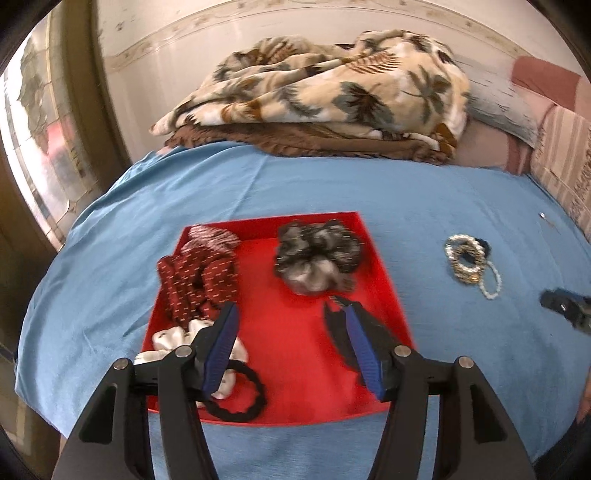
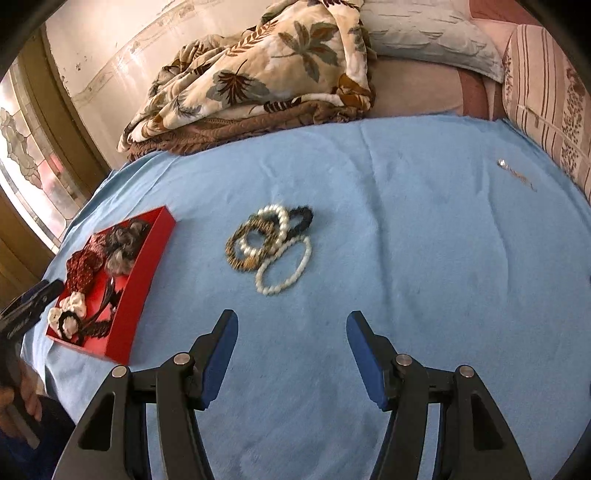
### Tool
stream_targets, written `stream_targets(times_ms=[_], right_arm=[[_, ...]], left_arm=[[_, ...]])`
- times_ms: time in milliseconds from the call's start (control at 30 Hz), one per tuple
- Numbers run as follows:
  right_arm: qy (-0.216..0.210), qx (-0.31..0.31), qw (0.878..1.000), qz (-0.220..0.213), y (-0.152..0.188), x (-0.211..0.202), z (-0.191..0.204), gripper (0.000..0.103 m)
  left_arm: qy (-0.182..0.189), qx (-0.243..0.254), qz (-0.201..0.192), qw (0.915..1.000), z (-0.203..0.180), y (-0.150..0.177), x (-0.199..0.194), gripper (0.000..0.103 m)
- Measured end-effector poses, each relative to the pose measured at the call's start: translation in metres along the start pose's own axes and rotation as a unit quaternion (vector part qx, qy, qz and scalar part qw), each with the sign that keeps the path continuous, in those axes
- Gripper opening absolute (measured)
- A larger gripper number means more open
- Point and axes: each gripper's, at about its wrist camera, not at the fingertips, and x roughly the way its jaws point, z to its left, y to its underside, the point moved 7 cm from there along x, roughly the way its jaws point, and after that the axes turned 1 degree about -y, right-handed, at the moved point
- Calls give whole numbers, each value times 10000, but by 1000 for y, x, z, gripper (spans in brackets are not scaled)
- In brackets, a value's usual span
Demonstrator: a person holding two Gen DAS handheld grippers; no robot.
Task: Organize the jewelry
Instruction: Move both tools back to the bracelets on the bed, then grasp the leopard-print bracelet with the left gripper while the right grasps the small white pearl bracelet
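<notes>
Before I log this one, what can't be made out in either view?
- Small shiny item near the striped cushion: too small to identify in either view.
- Dark piece in the red tray: partly behind the left tool.
- Bracelet pile: overlapping and blurred, count unclear.

I see a leaf-print blanket (image 1: pixel 325 92) bunched on the bed's blue sheet (image 1: pixel 258 184), a pale pillow (image 2: pixel 424 33) beside it, stained-glass window (image 1: pixel 40 147) left.
</notes>
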Motion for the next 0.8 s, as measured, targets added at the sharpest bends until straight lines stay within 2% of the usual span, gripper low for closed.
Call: stream_targets(times_ms=[167,367,567,667,800], right_arm=[[-86,212,9997,38,-11,7,-20,68],[-463,589,9970,167,-16,18,-39,68],[-690,384,9966,256,-30,38,-37,68],[-691,36,9971,309,-38,52,-24,53],[-520,-373,9971,418,-41,73,-11,46]], left_arm=[[114,252,2,9996,-31,-6,-4,63],[275,455,58,9986,-63,-9,-4,63],[417,624,110,9971,-92,-9,-4,63],[451,703,163,9964,-102,-6,0,63],[516,725,271,9957,-110,-4,8,63]])
